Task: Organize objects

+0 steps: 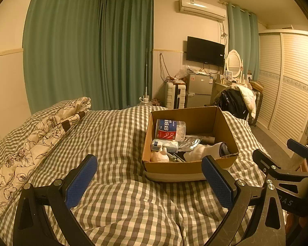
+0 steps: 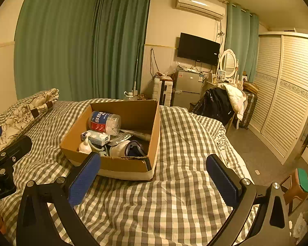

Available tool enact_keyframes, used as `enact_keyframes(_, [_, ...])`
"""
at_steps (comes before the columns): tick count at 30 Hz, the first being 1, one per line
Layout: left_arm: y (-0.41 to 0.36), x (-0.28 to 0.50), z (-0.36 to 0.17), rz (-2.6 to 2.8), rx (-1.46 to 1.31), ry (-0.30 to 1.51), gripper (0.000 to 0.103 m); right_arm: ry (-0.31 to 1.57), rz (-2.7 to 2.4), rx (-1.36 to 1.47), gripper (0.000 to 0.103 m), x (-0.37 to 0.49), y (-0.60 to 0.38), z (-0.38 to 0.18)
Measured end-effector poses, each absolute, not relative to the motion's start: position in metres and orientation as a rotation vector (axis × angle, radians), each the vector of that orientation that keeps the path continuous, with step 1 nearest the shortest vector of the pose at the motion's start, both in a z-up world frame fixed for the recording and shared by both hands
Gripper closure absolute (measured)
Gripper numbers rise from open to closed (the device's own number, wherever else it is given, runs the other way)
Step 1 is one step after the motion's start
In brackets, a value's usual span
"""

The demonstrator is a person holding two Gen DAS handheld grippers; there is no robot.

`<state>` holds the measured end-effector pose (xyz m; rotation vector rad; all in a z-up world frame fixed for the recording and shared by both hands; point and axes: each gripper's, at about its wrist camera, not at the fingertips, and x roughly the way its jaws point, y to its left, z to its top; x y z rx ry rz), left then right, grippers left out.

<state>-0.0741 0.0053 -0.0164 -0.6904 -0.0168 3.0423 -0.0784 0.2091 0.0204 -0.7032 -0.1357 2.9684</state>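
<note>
Currently both tongs are spread wide and holding nothing: left tongs [image 1: 148, 181] hover over the grey-and-white checked duvet [image 1: 117, 205] just short of the open brown cardboard box [image 1: 186, 168], and right tongs [image 2: 154, 177] hover beside them, with the box ahead and slightly left in the right wrist view. The box sits on the bed, near the middle, on soft rumpled bedding rather than any firm base, and it looks to rest on a pale lower layer or lid, so I'd expect it to rock or slide if pushed on the rim. Inside: a clear plastic tub with a blue-and-red label [image 1: 169, 129] lying on its side at the back left, a small white-and-blue packet [image 1: 164, 146] in front of it, a white pump bottle [image 1: 160, 156] at the near left corner, crinkled silver foil blister packs [image 1: 190, 143] in the middle, and a rolled white sock with a dark cuff [image 1: 207, 150] near the front right. Risks as I read them: items overlap, so a grab at the packet could snag the pump bottle or drag the foil; the round tub may roll or squirt out of flat pads; the foil is thin and lies flat, hard to pinch without digging into what's underneath. The near wall of the box blocks a low approach, so clipping it would shove the whole box. The two tongs are close together, so reaching in at once risks a collision.
</note>
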Motion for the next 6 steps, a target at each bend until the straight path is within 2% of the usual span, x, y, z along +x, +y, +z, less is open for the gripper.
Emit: enact_keyframes(6, [0.0060,-0.0748,-0.0175,3.037,-0.697,-0.012,0.000,-0.141,2.966,-0.709,0.000,-0.0788,0.2081,0.0193])
